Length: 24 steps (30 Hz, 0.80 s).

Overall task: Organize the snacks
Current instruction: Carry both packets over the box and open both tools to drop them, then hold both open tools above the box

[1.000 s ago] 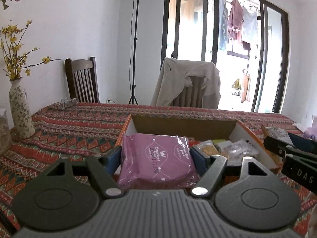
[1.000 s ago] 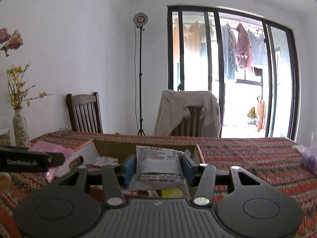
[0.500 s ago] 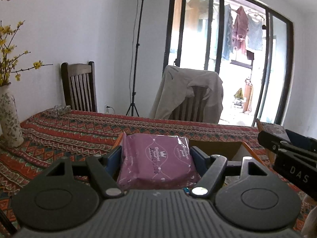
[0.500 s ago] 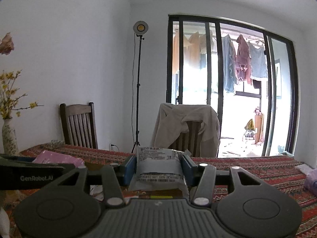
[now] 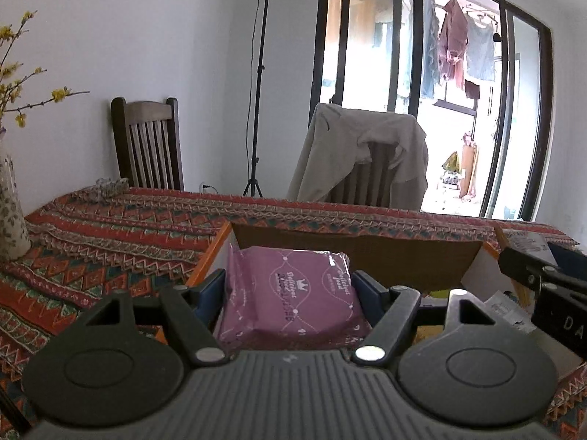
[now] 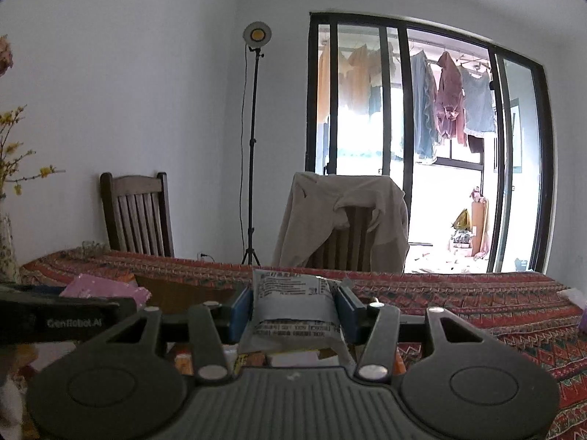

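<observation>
My left gripper (image 5: 290, 286) is shut on a purple snack pack (image 5: 290, 293) and holds it over the near left part of an open cardboard box (image 5: 352, 253). My right gripper (image 6: 293, 304) is shut on a grey-white snack packet (image 6: 293, 304), held above the table with the box (image 6: 176, 293) below and to the left. The right gripper's body shows at the right edge of the left wrist view (image 5: 543, 293). The purple pack also shows at the left of the right wrist view (image 6: 106, 288). Several snack packets lie inside the box.
The table carries a red patterned cloth (image 5: 110, 227). A flowered vase (image 5: 9, 216) stands at the left. Two chairs (image 5: 146, 146) stand behind the table, one draped with a beige jacket (image 5: 363, 157). A light stand (image 5: 258, 84) and glass doors are behind.
Both grippers tilted up half a second ago and have tipped back down a little. The box shows more again in the left wrist view. Both packs stay gripped.
</observation>
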Each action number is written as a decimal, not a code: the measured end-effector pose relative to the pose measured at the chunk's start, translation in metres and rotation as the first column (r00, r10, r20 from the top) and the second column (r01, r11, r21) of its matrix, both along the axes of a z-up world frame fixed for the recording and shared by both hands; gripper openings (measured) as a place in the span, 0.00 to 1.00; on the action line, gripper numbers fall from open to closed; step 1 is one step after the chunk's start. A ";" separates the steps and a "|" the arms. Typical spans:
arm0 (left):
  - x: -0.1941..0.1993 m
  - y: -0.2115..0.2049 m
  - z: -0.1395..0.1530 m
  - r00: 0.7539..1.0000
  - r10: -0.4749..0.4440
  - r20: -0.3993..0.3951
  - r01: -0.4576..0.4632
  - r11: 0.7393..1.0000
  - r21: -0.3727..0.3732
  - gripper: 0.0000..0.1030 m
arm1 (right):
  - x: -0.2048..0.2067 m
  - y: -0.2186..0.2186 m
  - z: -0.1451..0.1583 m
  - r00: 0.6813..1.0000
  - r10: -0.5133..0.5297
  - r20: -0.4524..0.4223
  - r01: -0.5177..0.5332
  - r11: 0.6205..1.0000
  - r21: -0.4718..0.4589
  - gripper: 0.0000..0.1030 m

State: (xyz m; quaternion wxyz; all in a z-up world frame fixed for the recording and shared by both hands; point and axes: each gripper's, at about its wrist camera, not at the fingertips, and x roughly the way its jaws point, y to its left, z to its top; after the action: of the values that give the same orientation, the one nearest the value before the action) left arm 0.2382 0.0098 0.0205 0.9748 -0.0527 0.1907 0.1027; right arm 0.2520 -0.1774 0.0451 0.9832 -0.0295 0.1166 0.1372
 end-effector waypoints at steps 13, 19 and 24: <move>-0.002 0.001 -0.008 1.000 0.020 -0.006 -0.020 1.000 -0.010 1.00 | 0.002 0.001 -0.016 0.998 -0.012 -0.058 0.012 1.000 -0.003 1.00; -0.002 0.003 -0.008 1.000 0.019 -0.011 -0.020 1.000 -0.020 1.00 | 0.005 0.000 -0.021 0.996 -0.031 -0.080 0.030 0.999 -0.010 1.00; -0.003 0.005 -0.008 1.000 0.019 -0.012 -0.019 0.999 -0.031 1.00 | 0.004 -0.003 -0.020 0.996 -0.039 -0.075 0.039 0.999 -0.005 1.00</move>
State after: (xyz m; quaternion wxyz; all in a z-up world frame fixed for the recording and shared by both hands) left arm 0.2357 0.0146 0.0120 0.9718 -0.0689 0.1974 0.1094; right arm 0.2560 -0.1800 0.0246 0.9806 -0.0237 0.1542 0.1186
